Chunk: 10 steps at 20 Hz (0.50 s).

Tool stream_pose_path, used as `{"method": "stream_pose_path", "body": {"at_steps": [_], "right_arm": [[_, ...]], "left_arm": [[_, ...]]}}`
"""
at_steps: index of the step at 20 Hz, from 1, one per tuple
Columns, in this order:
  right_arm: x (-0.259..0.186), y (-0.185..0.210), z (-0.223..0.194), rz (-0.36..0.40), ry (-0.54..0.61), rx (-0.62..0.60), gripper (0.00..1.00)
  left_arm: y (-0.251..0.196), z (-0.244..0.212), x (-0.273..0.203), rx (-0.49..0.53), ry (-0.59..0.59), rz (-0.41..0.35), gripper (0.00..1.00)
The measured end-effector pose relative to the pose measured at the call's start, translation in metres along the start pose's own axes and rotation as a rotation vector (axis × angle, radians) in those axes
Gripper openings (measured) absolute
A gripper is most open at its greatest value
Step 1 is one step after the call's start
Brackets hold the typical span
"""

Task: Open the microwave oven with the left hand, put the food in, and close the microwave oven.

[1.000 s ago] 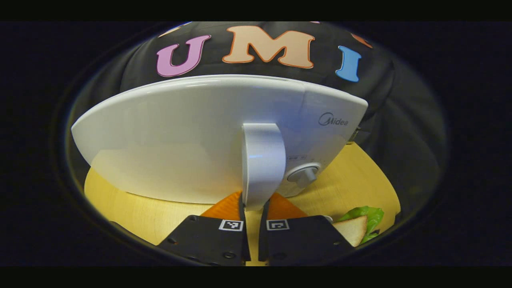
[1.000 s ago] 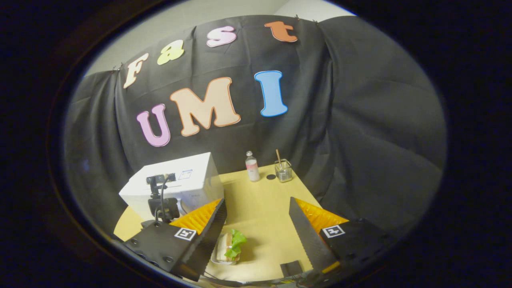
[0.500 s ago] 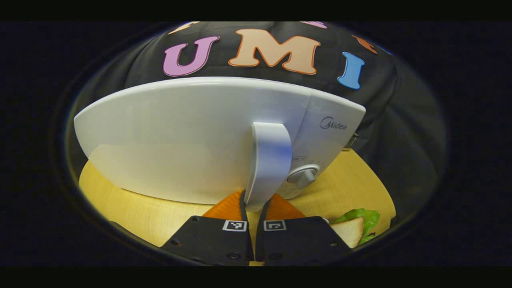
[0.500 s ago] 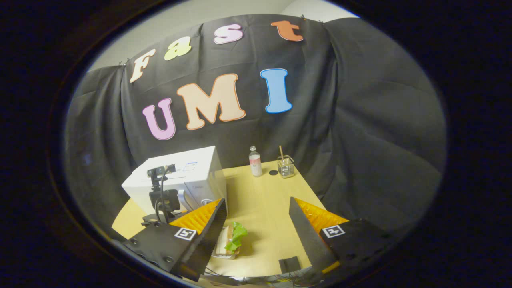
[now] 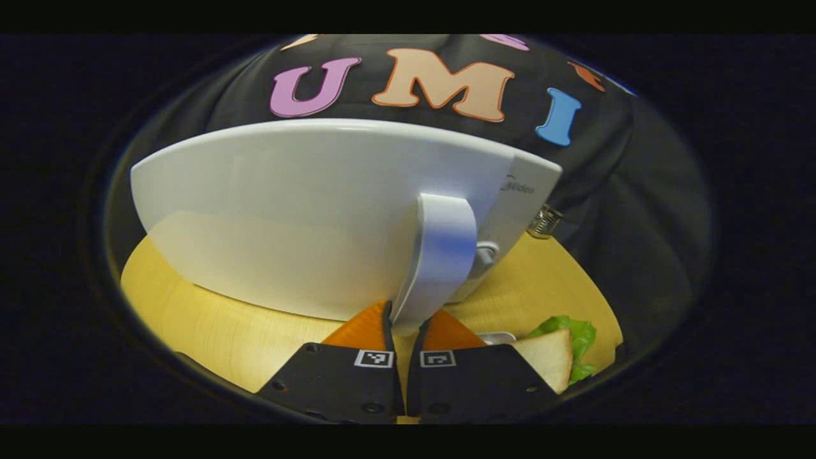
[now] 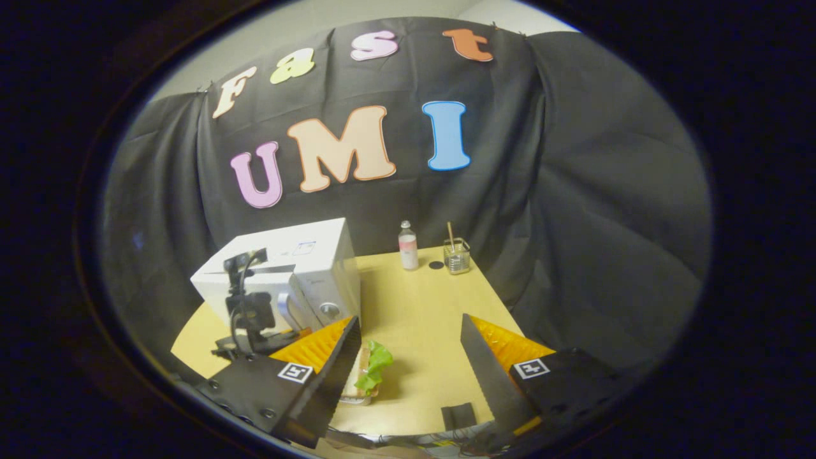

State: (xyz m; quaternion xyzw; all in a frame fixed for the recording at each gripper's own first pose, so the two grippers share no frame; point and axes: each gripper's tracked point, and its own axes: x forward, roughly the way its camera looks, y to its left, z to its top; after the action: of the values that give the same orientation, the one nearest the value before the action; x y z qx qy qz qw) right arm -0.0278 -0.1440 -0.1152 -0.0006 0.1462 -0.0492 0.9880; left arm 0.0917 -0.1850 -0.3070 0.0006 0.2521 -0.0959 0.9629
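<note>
White and glossy, the microwave oven [image 5: 306, 210] stands on the left of the wooden table [image 5: 210, 325], its door [image 5: 287, 242] swung a little way out from the body. The door's handle [image 5: 437, 255] runs upright, and the left gripper [image 5: 405, 328] has both fingers pinched on its lower end. Right of that, in the left gripper view, the sandwich [image 5: 554, 357] with green lettuce lies on the table. In the right gripper view the sandwich [image 6: 370, 376] lies lengthwise away from the camera, just beside the left finger of the right gripper [image 6: 408, 363], whose fingers are spread wide above the table. Farther back stand a bottle [image 6: 407, 246] and a glass jar [image 6: 456, 256].
</note>
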Motion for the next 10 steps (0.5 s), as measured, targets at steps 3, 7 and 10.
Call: {"method": "stream_pose_path", "body": {"at_steps": [3,7,10], "right_arm": [[0.009,0.019,-0.005,0.057,0.010,0.007,0.92],[0.010,0.037,-0.009,0.109,0.014,-0.034,0.98],[0.002,0.047,-0.022,0.128,0.032,-0.047,0.98]], "left_arm": [[0.004,-0.019,-0.029,0.022,0.001,-0.026,0.02],[0.012,-0.037,-0.057,0.032,0.013,-0.036,0.08],[0.020,-0.045,-0.075,0.025,0.014,-0.033,0.15]]}}
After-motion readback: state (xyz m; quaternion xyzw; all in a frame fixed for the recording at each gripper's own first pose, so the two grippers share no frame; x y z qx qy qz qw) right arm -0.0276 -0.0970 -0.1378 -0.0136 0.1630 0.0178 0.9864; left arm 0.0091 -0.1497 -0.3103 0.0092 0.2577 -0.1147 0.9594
